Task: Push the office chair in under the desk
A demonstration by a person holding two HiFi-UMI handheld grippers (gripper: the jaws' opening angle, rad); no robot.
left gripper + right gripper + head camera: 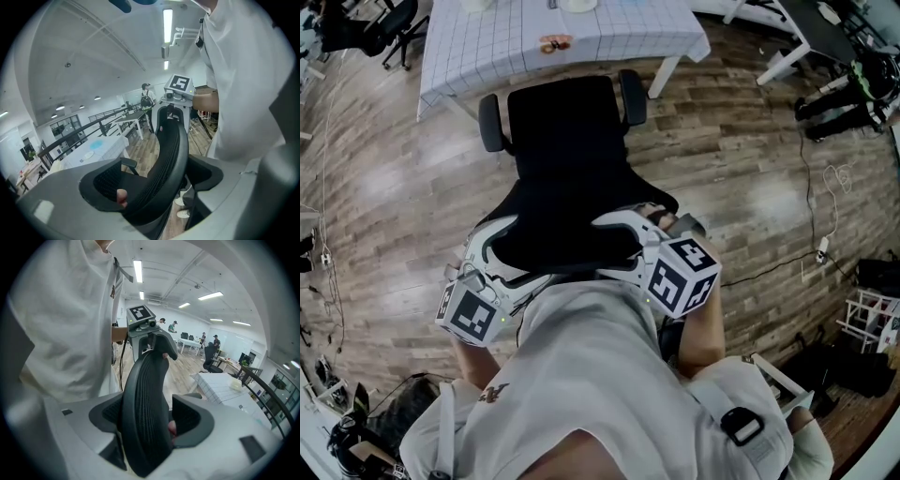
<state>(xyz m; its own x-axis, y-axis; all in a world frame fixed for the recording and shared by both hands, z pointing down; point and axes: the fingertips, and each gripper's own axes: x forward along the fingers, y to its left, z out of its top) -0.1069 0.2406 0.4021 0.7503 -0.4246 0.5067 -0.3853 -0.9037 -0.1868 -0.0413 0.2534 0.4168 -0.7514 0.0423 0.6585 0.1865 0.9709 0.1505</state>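
Observation:
In the head view, a black office chair (567, 141) stands on the wood floor, facing a desk (487, 47) covered with a white checked cloth. Its seat and armrests lie just short of the desk's edge. My left gripper (508, 253) clamps the left end of the mesh backrest's (562, 234) top edge, and my right gripper (623, 246) clamps the right end. In the left gripper view the backrest (171, 150) runs between the jaws of the left gripper (154, 187). The right gripper view shows the backrest (145, 394) between the jaws of the right gripper (154, 427).
A small plate (555, 42) lies on the desk. To the right, a cable (825, 216) and power strip (821, 251) lie on the floor, with a white rack (867, 319) beyond. Another black chair (366, 23) stands at the far left. White table legs (787, 47) stand at the far right.

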